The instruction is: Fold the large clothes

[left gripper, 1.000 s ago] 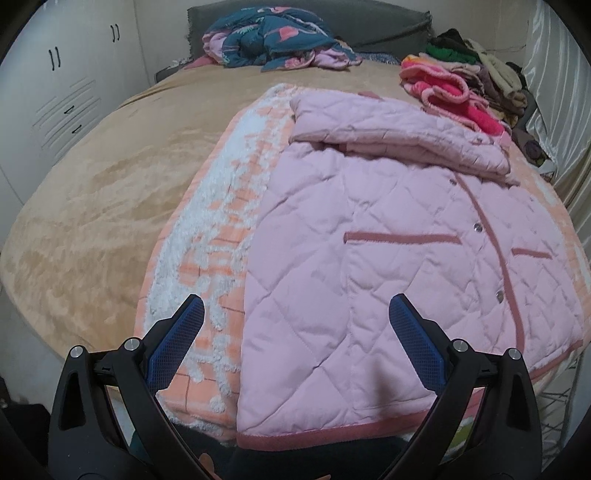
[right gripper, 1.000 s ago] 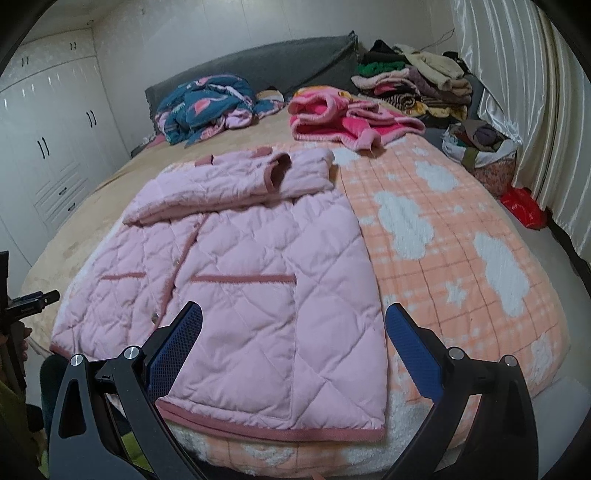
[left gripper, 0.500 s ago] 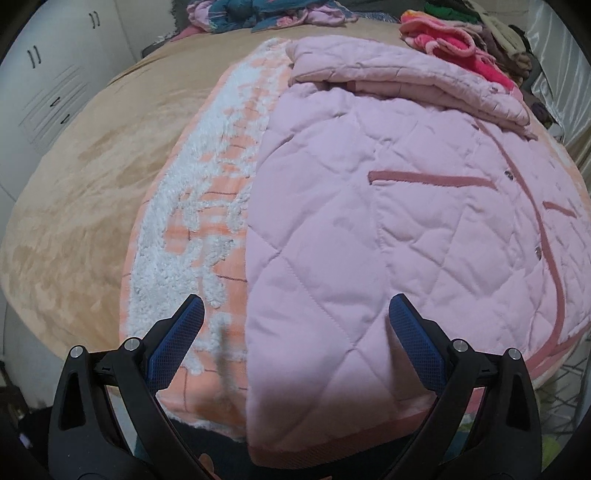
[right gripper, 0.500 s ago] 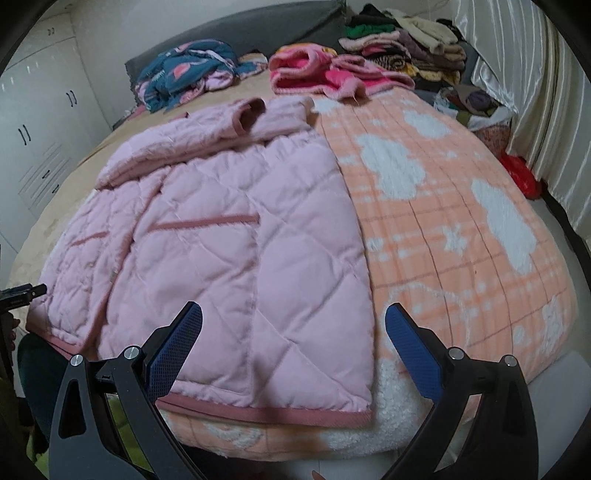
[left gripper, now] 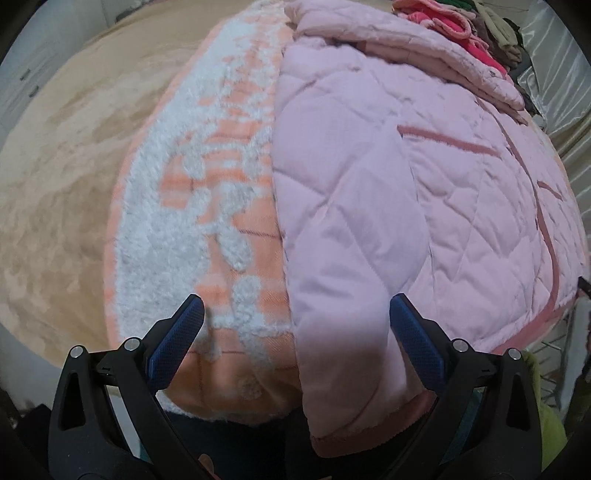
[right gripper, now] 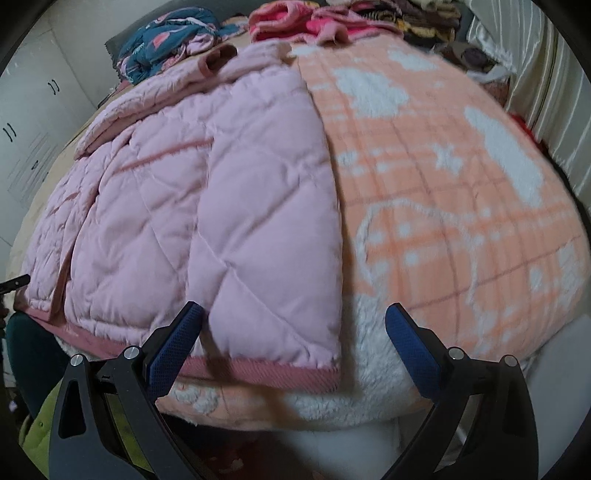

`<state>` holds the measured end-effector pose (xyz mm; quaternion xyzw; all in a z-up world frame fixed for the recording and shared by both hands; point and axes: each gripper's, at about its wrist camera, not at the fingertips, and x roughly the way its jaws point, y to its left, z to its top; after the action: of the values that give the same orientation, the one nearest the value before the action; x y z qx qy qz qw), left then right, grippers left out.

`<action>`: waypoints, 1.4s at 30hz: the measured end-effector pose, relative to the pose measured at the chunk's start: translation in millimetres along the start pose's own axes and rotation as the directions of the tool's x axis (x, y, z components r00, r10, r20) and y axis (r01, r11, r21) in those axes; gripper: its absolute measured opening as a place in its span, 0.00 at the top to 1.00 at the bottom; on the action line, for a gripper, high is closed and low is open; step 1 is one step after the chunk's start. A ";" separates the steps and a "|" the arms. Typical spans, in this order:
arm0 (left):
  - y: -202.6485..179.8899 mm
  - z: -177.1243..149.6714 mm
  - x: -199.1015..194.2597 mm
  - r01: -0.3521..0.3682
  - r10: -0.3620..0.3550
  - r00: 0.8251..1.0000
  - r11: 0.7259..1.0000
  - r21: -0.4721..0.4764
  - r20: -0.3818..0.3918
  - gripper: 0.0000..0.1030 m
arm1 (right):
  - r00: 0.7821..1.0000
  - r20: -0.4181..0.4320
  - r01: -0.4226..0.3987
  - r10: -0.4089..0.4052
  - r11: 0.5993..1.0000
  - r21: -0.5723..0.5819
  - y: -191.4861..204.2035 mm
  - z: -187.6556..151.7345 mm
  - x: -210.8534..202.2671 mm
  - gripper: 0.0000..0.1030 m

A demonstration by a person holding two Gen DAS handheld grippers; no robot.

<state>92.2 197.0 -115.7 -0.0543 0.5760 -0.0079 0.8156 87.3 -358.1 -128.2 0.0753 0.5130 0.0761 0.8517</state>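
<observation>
Bedding first: a tan plush bedspread [left gripper: 74, 155] covers the bed, and over it lies a fleecy peach blanket [right gripper: 461, 192] checked with thin lines and scattered with woolly white cloud shapes. On that blanket, toward its left side in the right wrist view, the pink quilted jacket [right gripper: 207, 192] is spread front up, puffy, diamond-stitched and edged in darker rose binding, its hem at the near edge of the bed. Folding looks barely begun: the sleeves [left gripper: 406, 48] are already laid across the chest at the far end, while the body remains full length. Heaped clothes [right gripper: 295, 18] wait at the far end. The left gripper [left gripper: 295, 321] and right gripper [right gripper: 293, 326] each straddle a near hem corner, jaws spread wide and grasping nothing yet.
</observation>
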 end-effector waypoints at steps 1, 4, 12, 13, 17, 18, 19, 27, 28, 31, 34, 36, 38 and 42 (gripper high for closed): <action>-0.1 -0.2 1.9 0.009 -0.009 1.000 1.000 -0.002 -0.008 0.09 | 1.000 -0.002 -0.012 0.012 1.000 0.011 -2.2 -2.0 1.5 0.04; 1.4 -0.4 7.5 0.030 -0.031 0.999 1.000 -0.008 -0.021 0.09 | 0.999 -0.002 -0.043 0.043 0.998 0.043 -6.5 -4.9 2.8 0.04; -6.2 -0.1 11.6 0.061 -0.061 0.998 0.998 0.003 -0.027 0.09 | 0.996 0.008 -0.088 0.088 0.995 0.047 -8.3 -8.5 2.3 0.12; -7.7 0.1 12.2 0.057 -0.057 0.998 0.998 0.005 -0.027 0.09 | 0.996 0.009 -0.090 0.090 0.995 0.042 -6.9 -8.7 2.3 0.16; -9.5 0.2 13.3 0.059 -0.059 0.998 0.998 -0.003 -0.024 0.09 | 0.991 0.006 -0.130 0.130 0.991 0.016 2.5 -10.0 -0.6 0.38; -9.0 -0.6 12.9 0.061 -0.061 0.998 0.998 -0.007 -0.022 0.09 | 0.992 0.001 -0.125 0.125 0.992 0.008 4.3 -10.8 -1.1 0.39; -9.2 -0.2 12.8 0.064 -0.064 0.998 0.998 -0.011 -0.020 0.09 | 0.992 -0.002 -0.126 0.126 0.992 0.005 5.2 -10.8 -1.1 0.40; -13.5 -6.3 6.9 0.089 -0.089 0.996 0.996 0.000 -0.018 0.09 | 0.968 0.049 -0.245 0.245 0.969 -0.008 12.9 -3.7 -23.7 0.84; -14.4 -6.0 7.3 0.089 -0.089 0.996 0.996 -0.003 -0.019 0.09 | 0.963 0.077 -0.258 0.258 0.966 -0.019 16.7 -0.8 -31.8 0.84; -17.9 -6.2 6.0 0.080 -0.080 0.997 0.997 0.001 -0.010 0.09 | 0.935 0.171 -0.306 0.309 0.951 -0.044 25.7 10.5 -57.7 0.85; -27.8 -5.8 0.0 0.110 -0.110 0.994 0.994 0.022 0.010 0.18 | 0.910 0.252 -0.322 0.329 0.944 -0.067 31.8 22.8 -79.4 0.86; -39.0 -6.4 -3.3 0.083 -0.084 0.996 0.995 0.062 0.023 0.21 | 0.901 0.283 -0.318 0.329 0.944 -0.085 37.3 29.8 -88.8 0.86; -46.0 -6.0 -3.6 0.052 -0.056 0.998 0.994 0.091 0.033 0.28 | 0.901 0.292 -0.306 0.321 0.947 -0.094 42.4 33.9 -92.3 0.86; -53.4 -5.3 -6.0 -0.017 0.009 0.998 0.992 0.124 0.069 0.53 | 0.905 0.296 -0.293 0.307 0.952 -0.091 44.9 37.0 -89.8 0.86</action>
<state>87.9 144.0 -106.6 0.0000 0.5463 -0.0366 0.8368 76.2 -334.7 -24.4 0.1454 0.3552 0.2049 0.9004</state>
